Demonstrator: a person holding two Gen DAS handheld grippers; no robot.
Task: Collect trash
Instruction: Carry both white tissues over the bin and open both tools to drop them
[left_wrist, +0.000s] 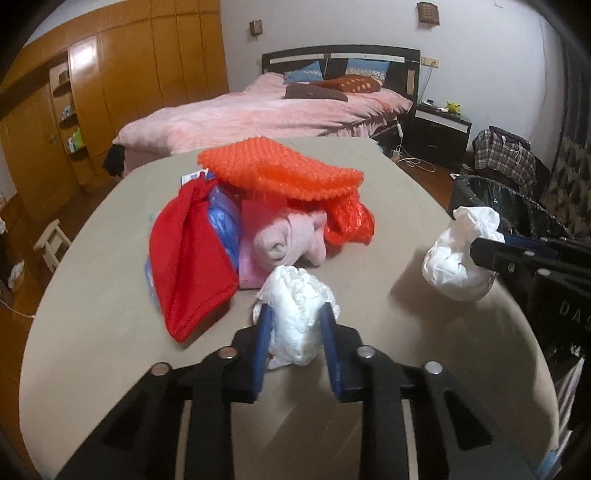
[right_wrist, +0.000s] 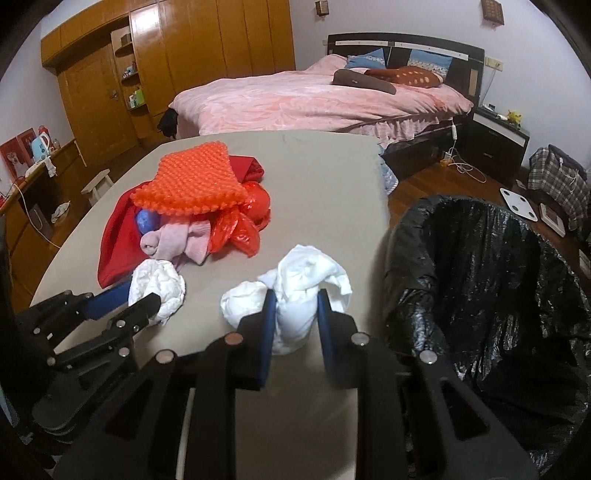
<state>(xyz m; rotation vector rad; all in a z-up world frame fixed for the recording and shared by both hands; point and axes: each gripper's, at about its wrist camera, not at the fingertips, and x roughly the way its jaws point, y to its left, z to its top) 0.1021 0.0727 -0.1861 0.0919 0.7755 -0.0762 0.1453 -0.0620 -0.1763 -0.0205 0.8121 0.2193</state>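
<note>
Two crumpled white wads were in hand at once. The left gripper (left_wrist: 295, 314) had its blue fingers pressed against either side of a crumpled white paper wad (left_wrist: 297, 306) that sat low on the beige table (left_wrist: 92, 314), just in front of the heap of red cloth (left_wrist: 192, 254) and orange bubble wrap (left_wrist: 280, 170). The right gripper (right_wrist: 295, 299) had its fingers clamped on a crumpled white tissue bundle (right_wrist: 303, 291), which appeared lifted a little off the table near its right edge.

What mattered for the drop was the black-lined trash bin (right_wrist: 480, 277) — it stood off the table's right edge, directly to the right of the right gripper and close beside it. From the left wrist view the bin (left_wrist: 491, 195) lay well to the right, beyond the other gripper. So the right hand was much the nearer, needing only a short sideways swing over the rim, I judged; the left would probably have to cross the table's width, and risked crowding the right one if both went together.
</note>
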